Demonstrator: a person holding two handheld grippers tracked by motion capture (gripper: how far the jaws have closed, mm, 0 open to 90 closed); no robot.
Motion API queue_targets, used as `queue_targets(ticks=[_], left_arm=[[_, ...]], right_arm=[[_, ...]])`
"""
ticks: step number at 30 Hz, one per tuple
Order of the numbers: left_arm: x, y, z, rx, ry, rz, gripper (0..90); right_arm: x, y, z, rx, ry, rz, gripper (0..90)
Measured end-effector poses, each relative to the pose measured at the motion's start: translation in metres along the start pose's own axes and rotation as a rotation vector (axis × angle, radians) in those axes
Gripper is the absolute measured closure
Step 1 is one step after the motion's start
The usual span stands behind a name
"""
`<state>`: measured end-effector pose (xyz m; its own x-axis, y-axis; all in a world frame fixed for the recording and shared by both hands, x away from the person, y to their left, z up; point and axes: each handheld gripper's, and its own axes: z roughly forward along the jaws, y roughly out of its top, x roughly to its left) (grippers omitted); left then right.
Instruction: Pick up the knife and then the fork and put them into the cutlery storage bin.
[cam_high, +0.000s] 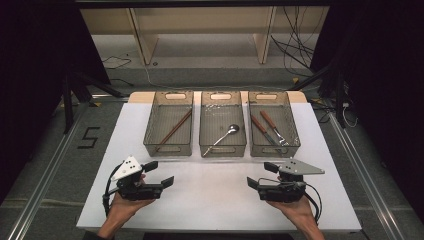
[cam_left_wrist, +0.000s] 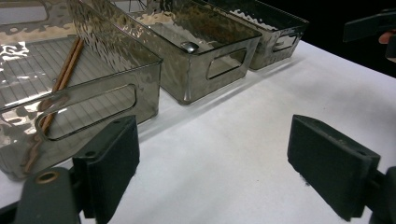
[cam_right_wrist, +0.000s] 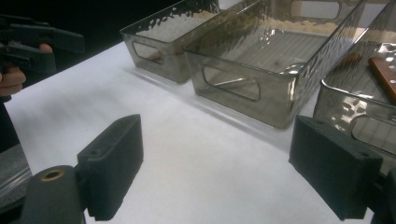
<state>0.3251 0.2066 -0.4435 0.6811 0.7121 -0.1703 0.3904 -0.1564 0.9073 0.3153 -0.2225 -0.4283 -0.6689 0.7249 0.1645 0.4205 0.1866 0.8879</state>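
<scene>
Three smoky clear bins stand in a row at the far side of the white table (cam_high: 215, 195). The left bin (cam_high: 169, 123) holds wooden chopsticks (cam_high: 174, 130). A metal spoon (cam_high: 223, 136) lies in the middle bin (cam_high: 223, 123). The right bin (cam_high: 273, 123) contains a wooden-handled fork (cam_high: 274, 128) and another wooden-handled utensil (cam_high: 263, 129). My left gripper (cam_high: 161, 173) rests low at the near left, open, nothing between its jaws. My right gripper (cam_high: 261, 175) sits at the near right, open too and facing left. The chopsticks (cam_left_wrist: 58, 88) appear close in the left gripper view.
White table surface stretches between the two grippers and the bins. A wooden shelf frame (cam_high: 202, 27) and loose cables (cam_high: 295, 45) lie on the floor beyond the table. Dark curtains flank both sides. A "5" mark (cam_high: 88, 137) is on the floor left.
</scene>
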Motion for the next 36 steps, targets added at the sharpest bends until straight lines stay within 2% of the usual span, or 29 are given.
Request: queue_targets(ticks=[14,36], left_arm=[[-0.002,0.000,0.000,0.002,-0.007,0.003,16.3],[-0.002,0.000,0.000,0.003,-0.007,0.005,16.3]], right_arm=[[0.001,-0.015,-0.007,-0.021,-0.021,-0.003,18.1],[-0.001,-0.015,-0.009,-0.032,-0.032,0.004,18.2]])
